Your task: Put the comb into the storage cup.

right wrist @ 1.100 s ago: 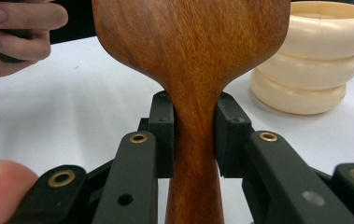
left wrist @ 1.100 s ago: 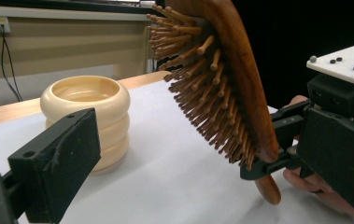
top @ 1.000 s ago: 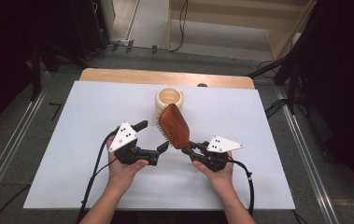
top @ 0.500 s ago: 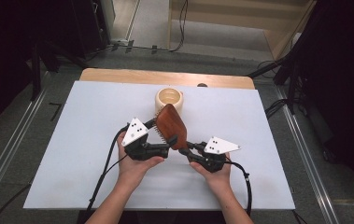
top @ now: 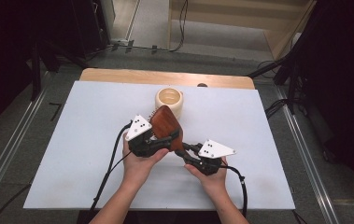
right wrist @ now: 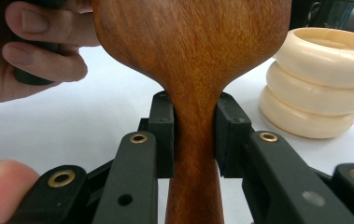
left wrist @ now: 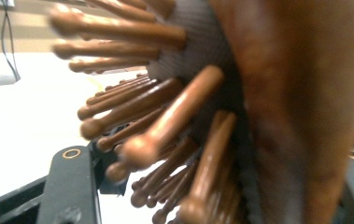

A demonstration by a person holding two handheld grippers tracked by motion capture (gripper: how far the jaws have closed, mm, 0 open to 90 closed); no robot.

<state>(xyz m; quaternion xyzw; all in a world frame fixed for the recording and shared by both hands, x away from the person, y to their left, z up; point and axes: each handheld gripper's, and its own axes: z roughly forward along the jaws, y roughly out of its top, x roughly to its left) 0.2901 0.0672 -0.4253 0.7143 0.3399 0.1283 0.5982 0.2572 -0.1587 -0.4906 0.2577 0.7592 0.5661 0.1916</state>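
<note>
White table (top: pixel 72 154): wooden strip along far edge.
Wooden hairbrush (top: pixel 165 126): held above table middle, nearer far edge, head tilted up, smooth back toward camera in high view, bristles (left wrist: pixel 156 140) facing left gripper camera.
Cream ribbed cup (top: pixel 169 101): on table just beyond brush, near far edge.
Left gripper (top: pixel 163 142): at brush head, jaws just been closing, head between them; contact not clear.
Right gripper (right wrist: pixel 194 135): jaws clenched on brush handle neck.

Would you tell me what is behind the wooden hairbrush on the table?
Behind the wooden hairbrush stands a cream ribbed cup on the white table. The brush head covers its lower front, and nothing shows inside it.
</note>
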